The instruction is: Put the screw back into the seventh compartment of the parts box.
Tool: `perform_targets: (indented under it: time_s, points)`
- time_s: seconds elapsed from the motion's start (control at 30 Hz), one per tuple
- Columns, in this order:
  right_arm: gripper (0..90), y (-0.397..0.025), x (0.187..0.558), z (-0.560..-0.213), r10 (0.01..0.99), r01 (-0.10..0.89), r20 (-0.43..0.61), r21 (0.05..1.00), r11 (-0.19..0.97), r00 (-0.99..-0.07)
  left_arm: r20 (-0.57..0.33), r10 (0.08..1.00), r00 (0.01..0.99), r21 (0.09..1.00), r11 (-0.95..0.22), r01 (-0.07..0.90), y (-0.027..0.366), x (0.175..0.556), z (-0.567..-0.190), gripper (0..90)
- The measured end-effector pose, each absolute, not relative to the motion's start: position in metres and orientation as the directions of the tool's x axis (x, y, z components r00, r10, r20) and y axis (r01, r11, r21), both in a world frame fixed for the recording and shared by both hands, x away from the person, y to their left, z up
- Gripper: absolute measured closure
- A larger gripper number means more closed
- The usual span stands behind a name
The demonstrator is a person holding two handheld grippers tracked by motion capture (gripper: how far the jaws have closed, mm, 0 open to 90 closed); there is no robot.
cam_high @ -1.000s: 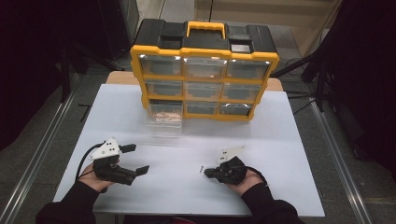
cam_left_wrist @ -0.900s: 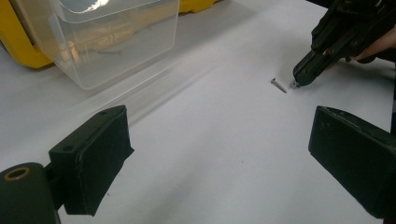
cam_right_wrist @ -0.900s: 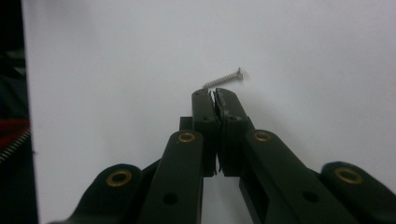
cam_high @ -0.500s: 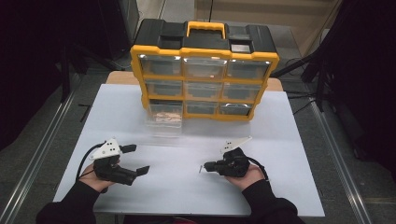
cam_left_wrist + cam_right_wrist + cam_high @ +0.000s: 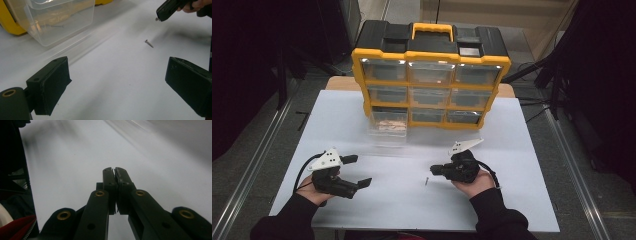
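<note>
Steel small screw (image 5: 425, 181) lies loose on white table (image 5: 522, 200), near right gripper (image 5: 435, 170), whose jaws are pressed together, empty. Left gripper (image 5: 358, 171) spread wide. Advice: part right jaws, straddle screw, pinch low; clear plastic drawer (image 5: 386, 131) waits ahead.

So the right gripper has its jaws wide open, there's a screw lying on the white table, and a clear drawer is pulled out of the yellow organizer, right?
Not quite: the right gripper has its jaws shut, as the right gripper view shows. The screw, table, drawer and organizer are as you say.
</note>
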State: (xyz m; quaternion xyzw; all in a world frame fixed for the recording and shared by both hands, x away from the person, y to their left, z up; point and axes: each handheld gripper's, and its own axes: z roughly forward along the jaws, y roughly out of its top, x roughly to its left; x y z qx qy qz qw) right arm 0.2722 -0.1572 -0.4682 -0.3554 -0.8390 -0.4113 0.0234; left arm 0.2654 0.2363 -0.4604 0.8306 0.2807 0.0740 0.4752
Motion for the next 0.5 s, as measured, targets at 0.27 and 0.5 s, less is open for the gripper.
perform_targets:
  time_s: [0.27, 0.5]
  points:
    - [89.3, -0.159, 0.275, -0.459, 0.581, 0.613, 0.33, 0.685, 0.395, -0.744, -0.161, 0.556, 0.815, 0.836, -0.362, 0.412, 0.239, 0.265, -0.459, 5.5]
    - [89.3, -0.154, 0.285, -0.455, 0.57, 0.601, 0.325, 0.693, 0.4, -0.754, -0.166, 0.556, 0.815, 0.83, -0.367, 0.42, 0.239, 0.267, -0.46, 5.5]
